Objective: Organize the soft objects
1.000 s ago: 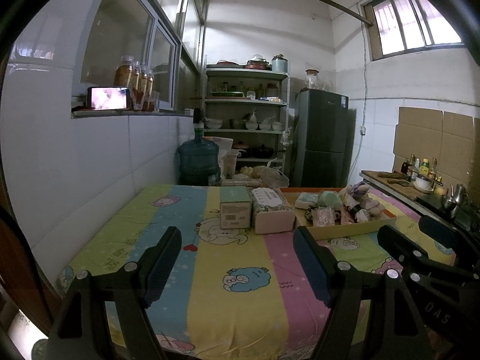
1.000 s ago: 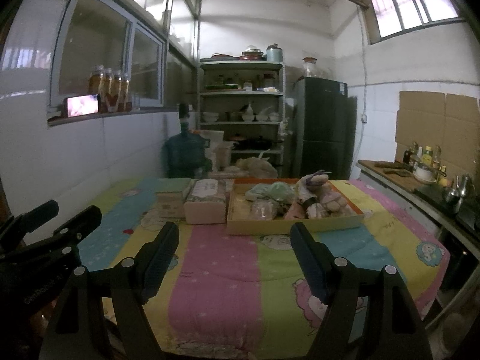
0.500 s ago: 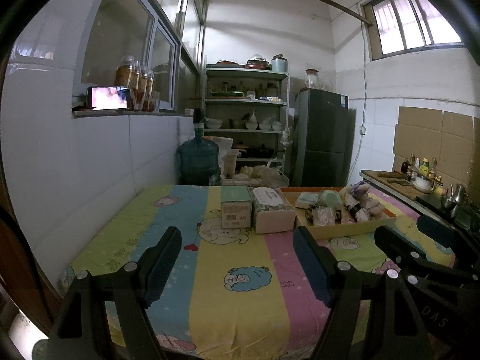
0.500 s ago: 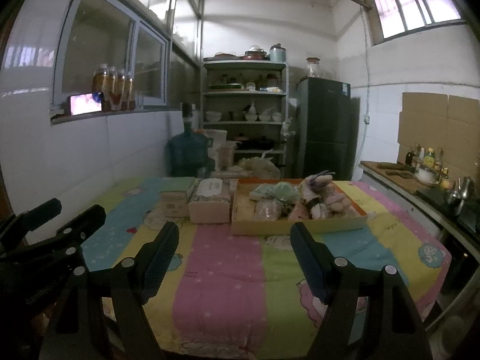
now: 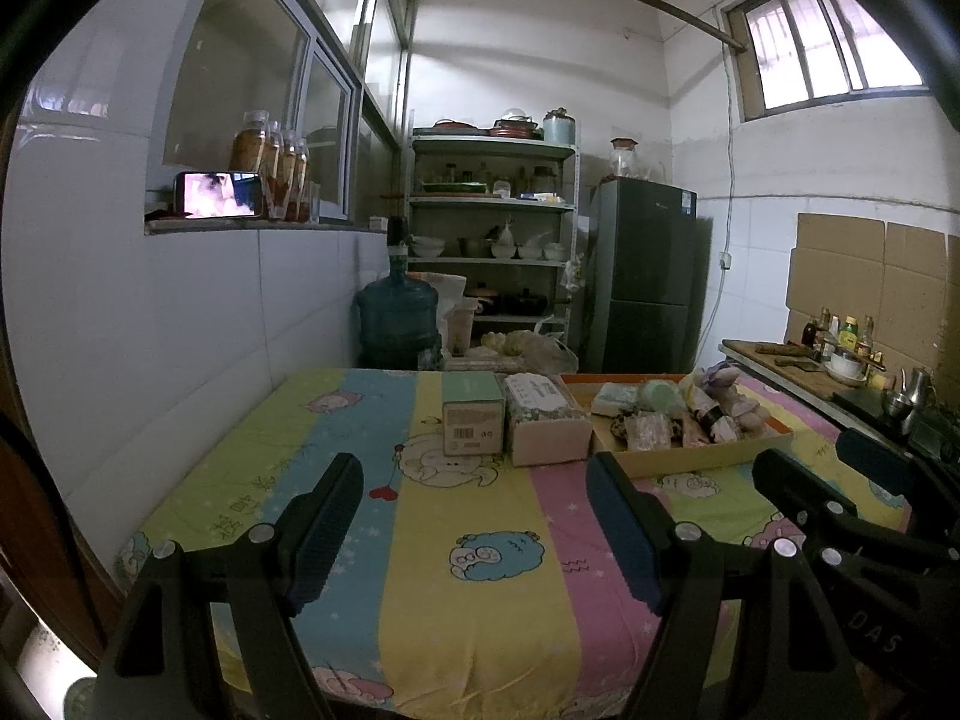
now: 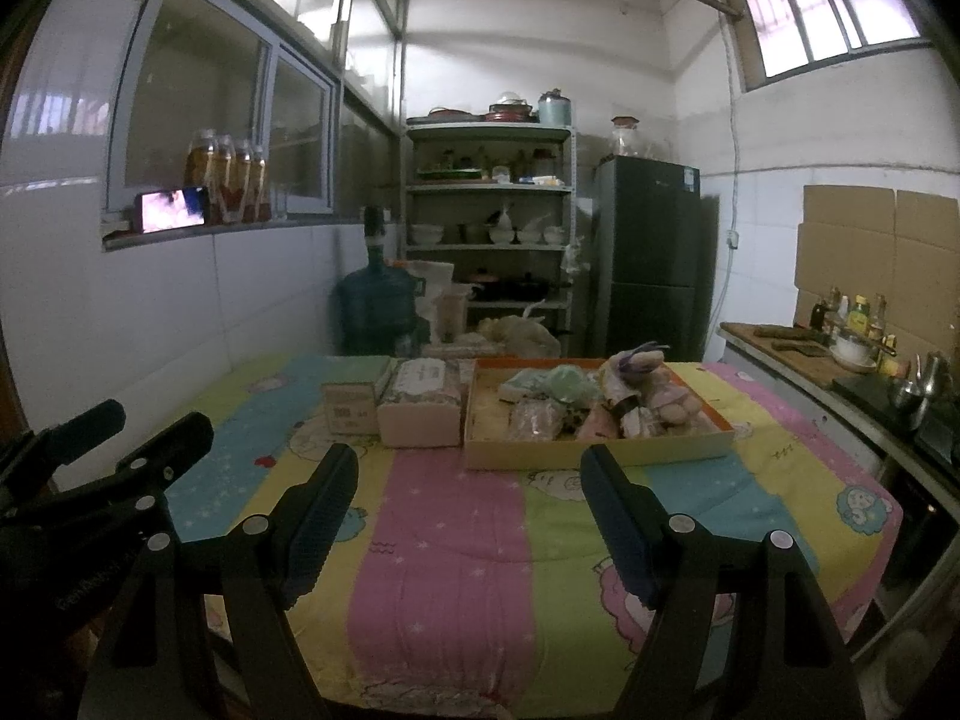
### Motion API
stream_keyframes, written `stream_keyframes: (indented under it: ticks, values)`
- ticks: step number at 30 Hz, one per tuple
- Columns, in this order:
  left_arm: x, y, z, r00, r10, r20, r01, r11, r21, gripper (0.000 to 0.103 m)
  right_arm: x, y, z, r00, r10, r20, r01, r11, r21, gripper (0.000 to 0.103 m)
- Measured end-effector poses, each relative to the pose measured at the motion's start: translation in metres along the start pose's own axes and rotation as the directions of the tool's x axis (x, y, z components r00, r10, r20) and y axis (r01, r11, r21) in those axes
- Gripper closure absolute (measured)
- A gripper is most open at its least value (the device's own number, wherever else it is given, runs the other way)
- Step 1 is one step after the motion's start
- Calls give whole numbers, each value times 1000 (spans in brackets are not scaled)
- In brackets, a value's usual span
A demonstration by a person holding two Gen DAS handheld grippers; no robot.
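Left wrist view: left gripper point(image 5: 474, 516) spread wide, holding nothing, above striped cloth point(image 5: 480, 600). Beyond fingertips: green box point(image 5: 473, 414), tissue box point(image 5: 543, 420) side by side; ahead-right of right finger, tray point(image 5: 708, 459) with soft toys point(image 5: 714, 408) heaped inside. Right gripper body visible at right edge.

Right wrist view: right gripper point(image 6: 468, 510) also spread, empty, aimed at tray point(image 6: 600, 453) ahead between fingers. Soft toys point(image 6: 636, 396) piled loose in tray, likely collection spot. Fits either sorting pending or done.

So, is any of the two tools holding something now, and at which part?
Nothing is held. The left tool and the right tool are both open and empty, above the striped tablecloth.
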State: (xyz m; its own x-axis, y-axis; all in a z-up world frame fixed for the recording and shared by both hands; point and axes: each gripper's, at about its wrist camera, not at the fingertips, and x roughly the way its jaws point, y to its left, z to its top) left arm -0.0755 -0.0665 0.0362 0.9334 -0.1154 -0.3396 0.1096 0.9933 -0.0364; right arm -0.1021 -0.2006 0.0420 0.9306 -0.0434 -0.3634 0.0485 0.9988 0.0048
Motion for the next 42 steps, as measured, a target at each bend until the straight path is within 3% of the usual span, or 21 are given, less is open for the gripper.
stream_keyframes:
  ticks: [42]
  values:
    - [-8, -1, -8, 1000, -6, -3, 6, 1000, 0, 26, -4, -2, -3, 1000, 0, 6, 0, 1000, 6, 25]
